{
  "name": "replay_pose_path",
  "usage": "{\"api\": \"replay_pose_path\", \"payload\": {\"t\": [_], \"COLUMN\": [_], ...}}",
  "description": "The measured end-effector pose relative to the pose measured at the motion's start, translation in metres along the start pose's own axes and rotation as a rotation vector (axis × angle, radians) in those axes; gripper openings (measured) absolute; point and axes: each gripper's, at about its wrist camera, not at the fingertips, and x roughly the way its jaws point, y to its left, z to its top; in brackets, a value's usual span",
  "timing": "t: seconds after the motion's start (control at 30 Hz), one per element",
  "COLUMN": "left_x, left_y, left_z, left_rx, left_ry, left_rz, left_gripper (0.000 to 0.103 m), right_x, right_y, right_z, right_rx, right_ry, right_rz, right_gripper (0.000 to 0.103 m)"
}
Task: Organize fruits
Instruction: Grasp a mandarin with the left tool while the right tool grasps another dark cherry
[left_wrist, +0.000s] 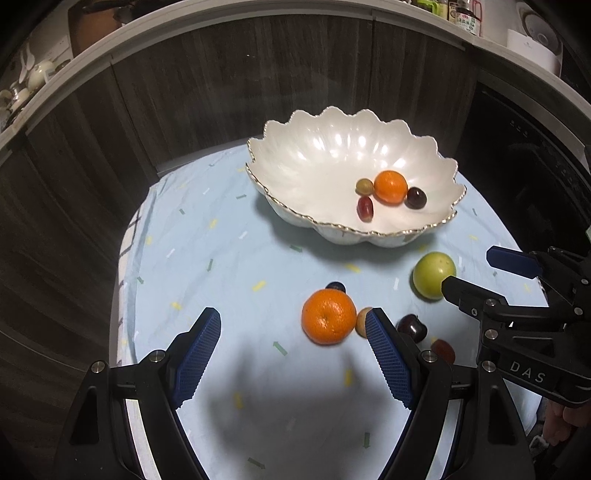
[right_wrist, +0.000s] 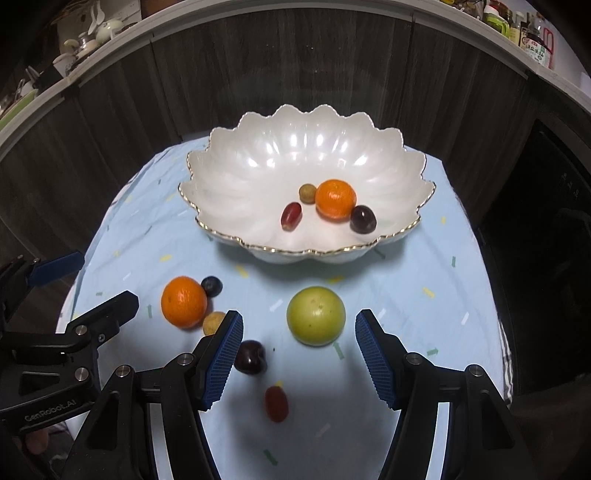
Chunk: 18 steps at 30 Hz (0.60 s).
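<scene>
A white scalloped bowl holds an orange, a green grape, a red grape and a dark plum. On the light blue cloth lie an orange, a dark berry, a small yellow fruit, a dark plum, a red grape and a green fruit. My left gripper is open, and the orange lies ahead near its right finger, untouched. My right gripper is open above the green fruit, with gaps on both sides.
The cloth covers a small round table in front of dark wood cabinet fronts. A counter edge above carries cups and bottles. A person's fingers show at the lower right of the left wrist view.
</scene>
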Motion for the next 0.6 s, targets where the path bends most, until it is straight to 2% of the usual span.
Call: {"api": "replay_pose_path", "payload": {"t": [0.3, 0.6], "left_x": [0.016, 0.034], "left_y": [-0.002, -0.006], "left_z": [-0.012, -0.017], "left_rx": [0.024, 0.079], "left_ry": [0.037, 0.067], "left_rz": [-0.054, -0.077], "left_gripper": [0.08, 0.08], "right_x": [0.009, 0.02], "right_y": [0.005, 0.009], "right_z": [-0.011, -0.021], "right_rx": [-0.008, -0.008], "right_ry": [0.029, 0.069], "right_rz": [0.002, 0.004], "right_gripper": [0.064, 0.064]}}
